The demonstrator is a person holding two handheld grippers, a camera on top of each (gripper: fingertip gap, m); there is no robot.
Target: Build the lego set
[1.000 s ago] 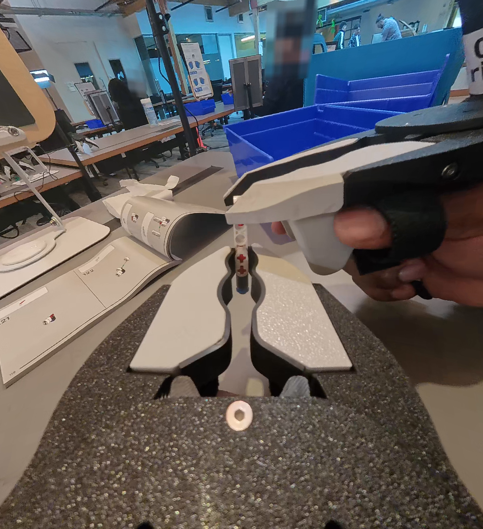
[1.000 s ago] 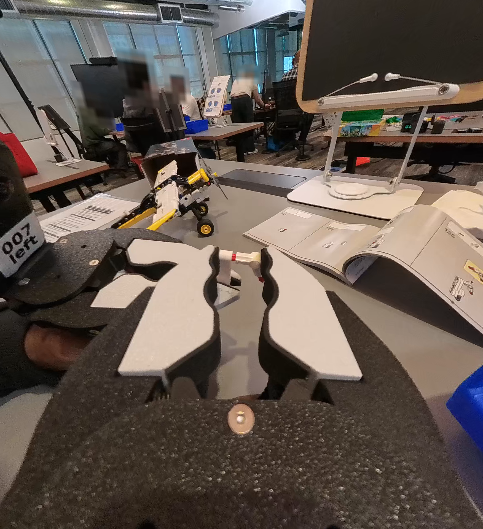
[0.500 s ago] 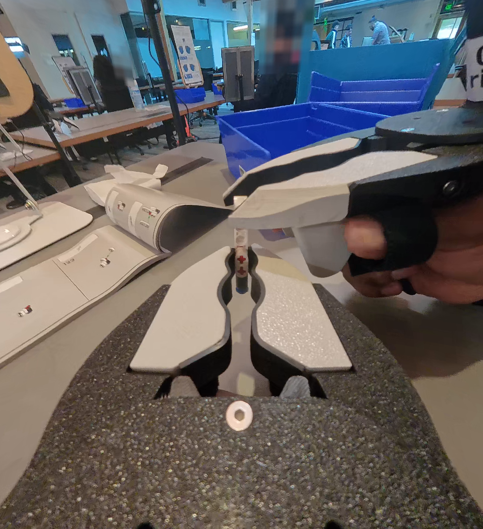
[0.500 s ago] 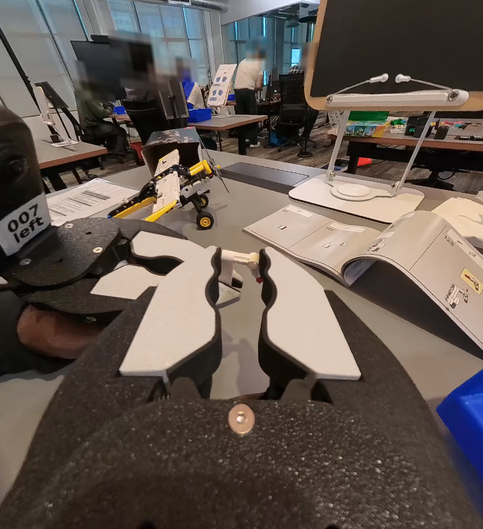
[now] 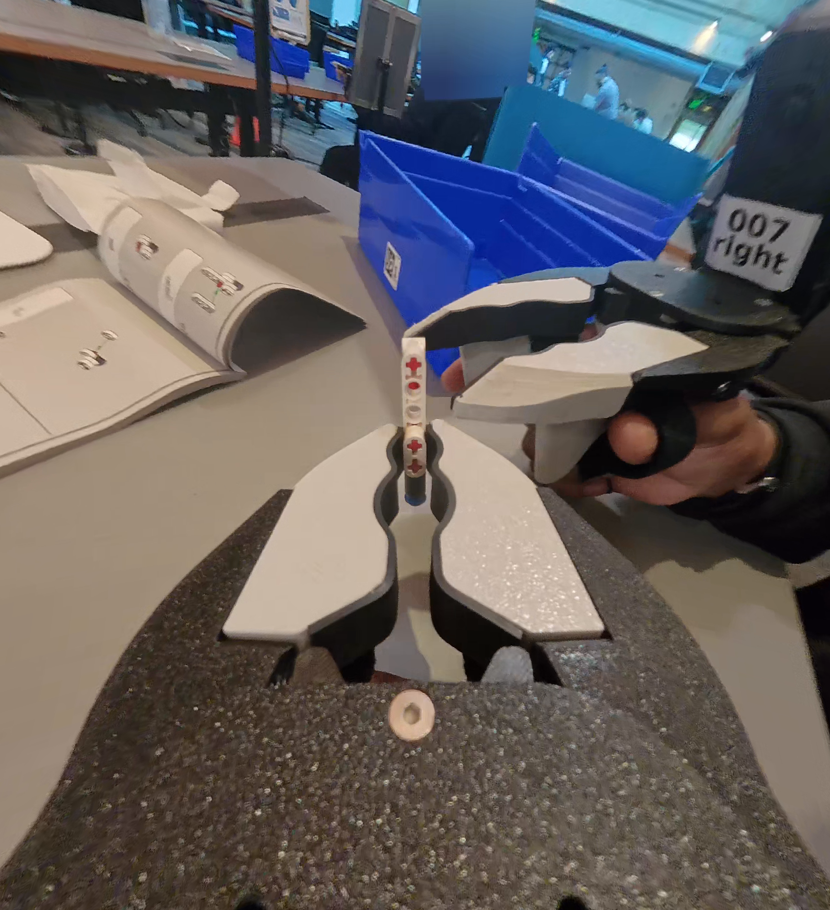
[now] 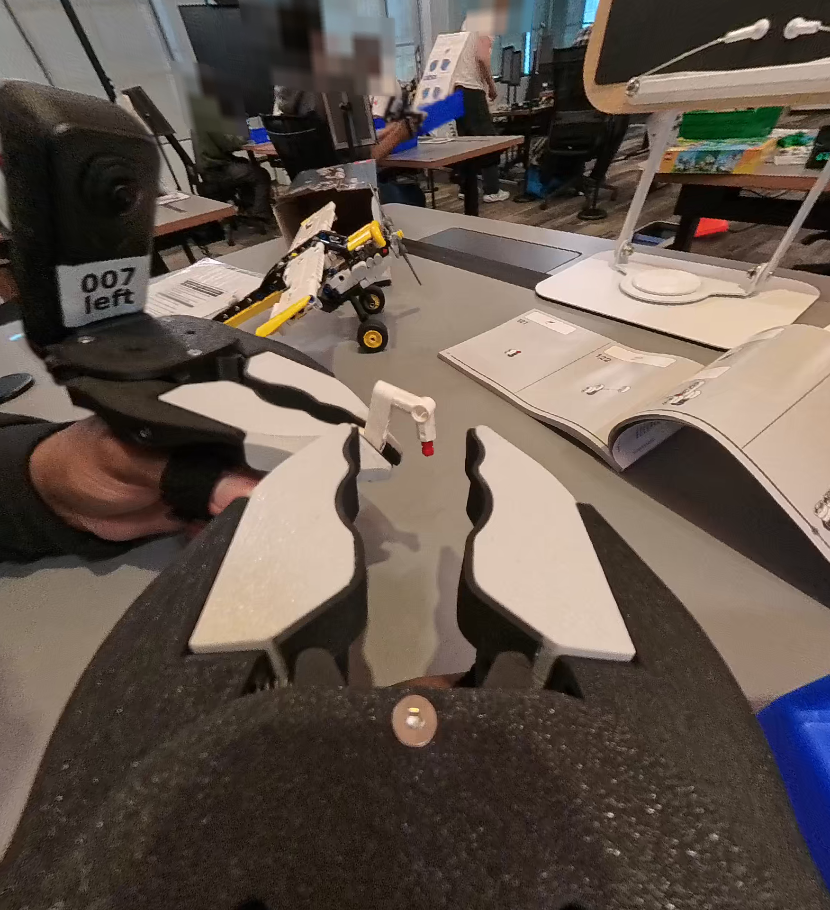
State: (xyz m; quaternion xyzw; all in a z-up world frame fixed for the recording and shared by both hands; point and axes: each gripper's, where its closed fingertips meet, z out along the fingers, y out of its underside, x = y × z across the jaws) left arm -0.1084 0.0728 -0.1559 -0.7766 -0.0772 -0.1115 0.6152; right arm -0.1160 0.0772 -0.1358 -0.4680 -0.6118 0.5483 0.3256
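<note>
White brick piece (image 5: pixel 413 394) pinched upright—apparently—between left jaws.

You are in an open-plan office or lab set up for building toy brick models. Your worktop (image 6: pixel 452 315) is grey; beyond your right hand-held gripper (image 6: pixel 410 443) an instruction booklet (image 6: pixel 649 394) lies open, and ahead to its left stands a part-built yellow and white brick vehicle (image 6: pixel 329 276). A blue parts bin (image 5: pixel 477 236) sits beyond your left hand-held gripper (image 5: pixel 415 443). Farther off are rows of wood-topped desks (image 6: pixel 452 147), office chairs (image 6: pixel 300 143), tall windows and people at work.
</note>
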